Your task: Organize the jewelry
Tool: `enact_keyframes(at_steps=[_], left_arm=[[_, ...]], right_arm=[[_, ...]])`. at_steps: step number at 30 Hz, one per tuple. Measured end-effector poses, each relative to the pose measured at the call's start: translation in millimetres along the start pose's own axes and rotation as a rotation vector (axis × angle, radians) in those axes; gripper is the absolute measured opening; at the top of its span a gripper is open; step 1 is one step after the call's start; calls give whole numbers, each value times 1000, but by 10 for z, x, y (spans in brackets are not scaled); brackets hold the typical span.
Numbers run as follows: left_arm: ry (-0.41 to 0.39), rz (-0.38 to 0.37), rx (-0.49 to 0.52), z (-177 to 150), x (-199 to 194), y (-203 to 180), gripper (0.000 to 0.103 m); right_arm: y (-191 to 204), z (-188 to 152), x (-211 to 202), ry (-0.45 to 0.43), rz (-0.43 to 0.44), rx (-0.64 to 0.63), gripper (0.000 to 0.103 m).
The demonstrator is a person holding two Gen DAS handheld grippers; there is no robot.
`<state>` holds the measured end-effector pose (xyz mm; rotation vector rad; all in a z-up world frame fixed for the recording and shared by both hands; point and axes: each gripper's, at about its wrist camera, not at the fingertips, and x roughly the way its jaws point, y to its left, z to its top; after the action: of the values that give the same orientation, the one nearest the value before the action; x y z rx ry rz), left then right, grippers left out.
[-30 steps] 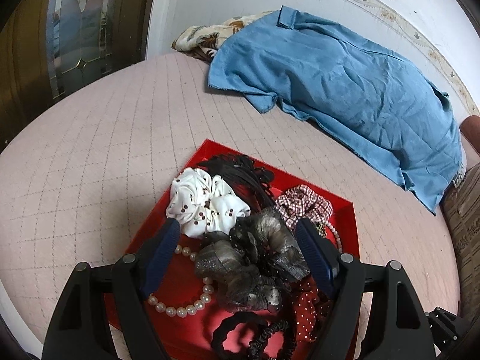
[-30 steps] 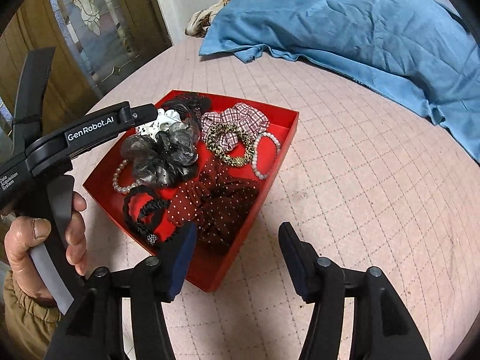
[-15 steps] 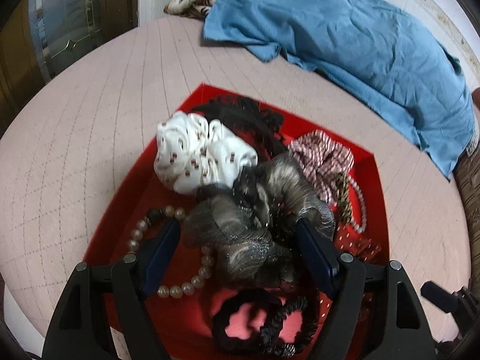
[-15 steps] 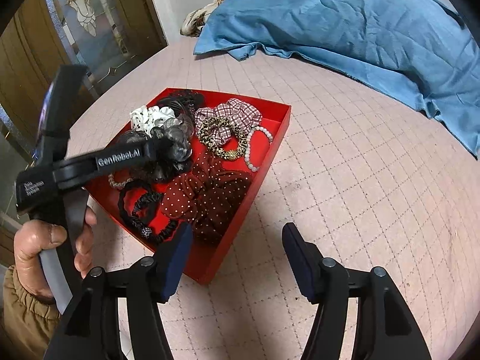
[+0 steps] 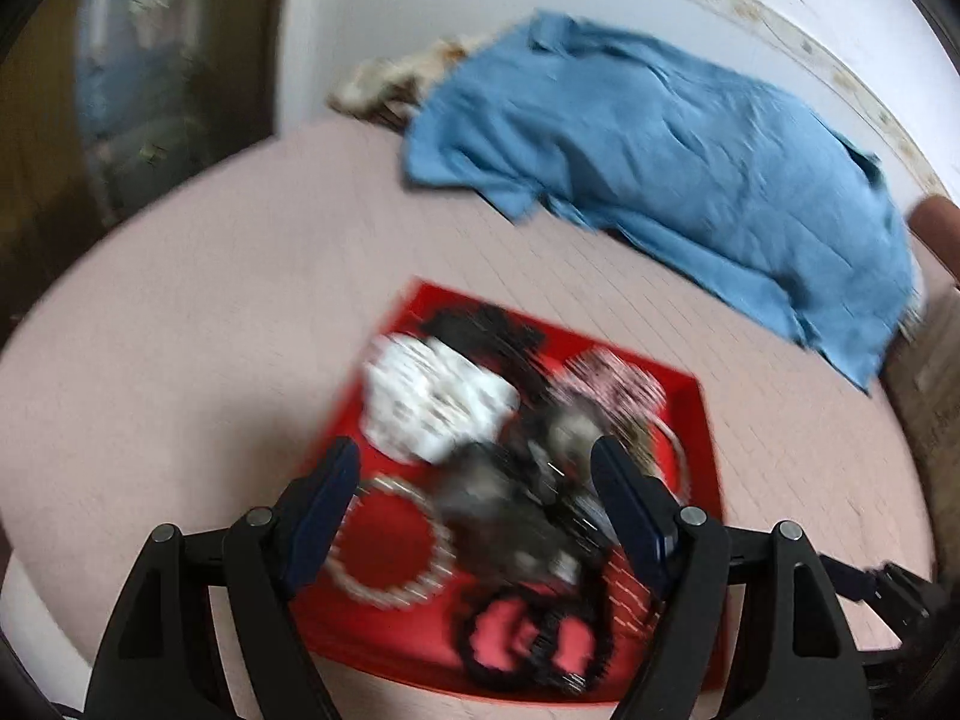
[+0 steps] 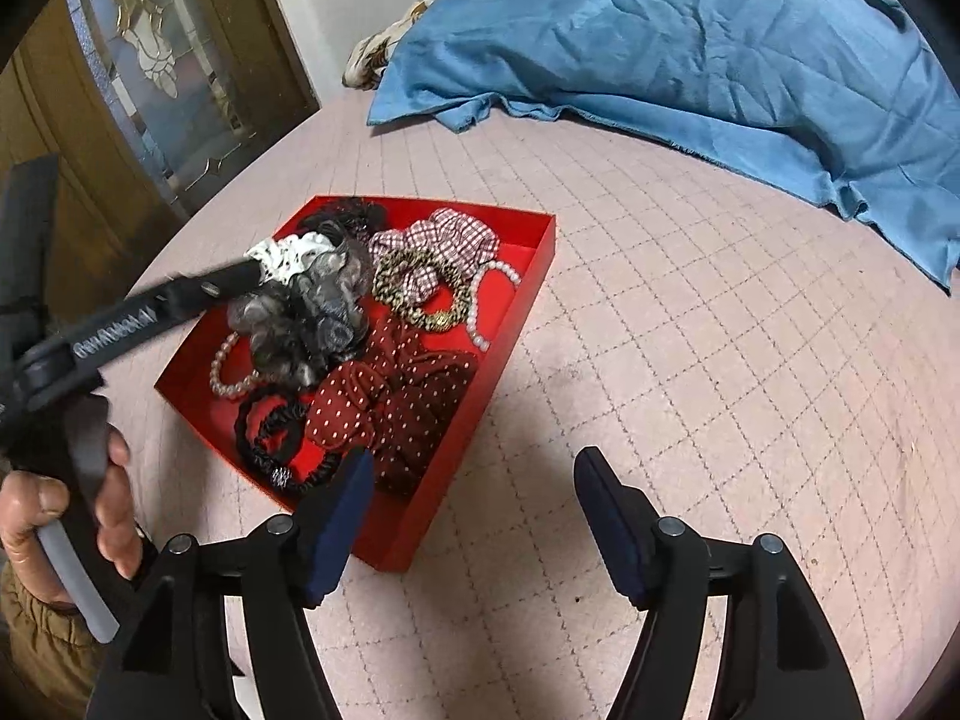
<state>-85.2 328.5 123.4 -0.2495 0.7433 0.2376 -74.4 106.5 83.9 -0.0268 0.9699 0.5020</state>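
A red tray (image 6: 531,276) on the pink bedspread holds several hair ties and bracelets. Among them are a white scrunchie (image 5: 432,402), a grey one (image 6: 312,312), a dark red dotted one (image 6: 390,402), a checked one (image 6: 456,240), a black one (image 6: 270,438) and a pearl bracelet (image 5: 390,540). My left gripper (image 5: 477,468) hangs open above the grey scrunchie (image 5: 510,504) and grips nothing; its view is blurred. My right gripper (image 6: 474,498) hovers over the bedspread by the tray's near corner. Its jaws are opening with nothing between them.
A crumpled blue cloth (image 6: 690,42) covers the far side of the bed, with patterned fabric (image 6: 366,60) beside it. A wooden door with glass panes (image 6: 150,60) stands at the left. A person's hand (image 6: 36,510) grips the left gripper's handle.
The left gripper dipped close over the grey scrunchie, then drew back up, still wide. The right gripper's jaws spread wider and it stayed in place.
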Motion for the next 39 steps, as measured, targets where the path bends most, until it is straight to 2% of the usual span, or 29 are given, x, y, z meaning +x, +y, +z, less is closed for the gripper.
enact_keyframes(at_steps=[5,7,8,9,12,16,19,21,23,25,27,29,32,34,36,39], left_arm=[[-101,109,-86,160,-133,306,79],[-146,139,-111,184,-222,399,87],[-174,162,-121,186,-272,438,88],[-201,186,-128,186,-314,465,90],[-253,228,-128,201,-390,505,96],[-272,259,-107,215,-405,491,97],[-284,287,-101,216,-436,470,97],[-328,332,-92,213,-509,422,97],[-373,366,-79,194,-604,363,99],[-427,378,-68,173,-723,295,103],[-459,358,-62,152,-832,236,103],[-494,327,-51,119,-958,151,103],[-535,349,-14,40,-1130,-49,103],[-510,352,14,-45,-1219,-204,103],[-459,297,45,-140,-1281,-361,103],[-336,224,80,-284,-1317,-631,103]], right_arm=[[262,284,31,-55,11,-105,73],[457,449,76,-75,30,-167,65],[626,595,183,-68,39,-213,55],[626,595,183,-68,39,-213,48],[828,770,502,-25,33,-247,39],[915,770,940,89,45,-234,38],[995,668,1063,151,86,-255,38],[1038,650,984,130,81,-278,38],[990,692,692,73,102,-257,38],[953,687,571,51,103,-248,43],[838,639,303,1,96,-228,57],[712,544,47,-51,67,-210,62],[520,373,-251,-110,-1,-203,67],[334,204,-451,-155,-70,-190,75],[196,84,-588,-184,-109,-157,78],[-23,-83,-788,-229,-149,-97,81]])
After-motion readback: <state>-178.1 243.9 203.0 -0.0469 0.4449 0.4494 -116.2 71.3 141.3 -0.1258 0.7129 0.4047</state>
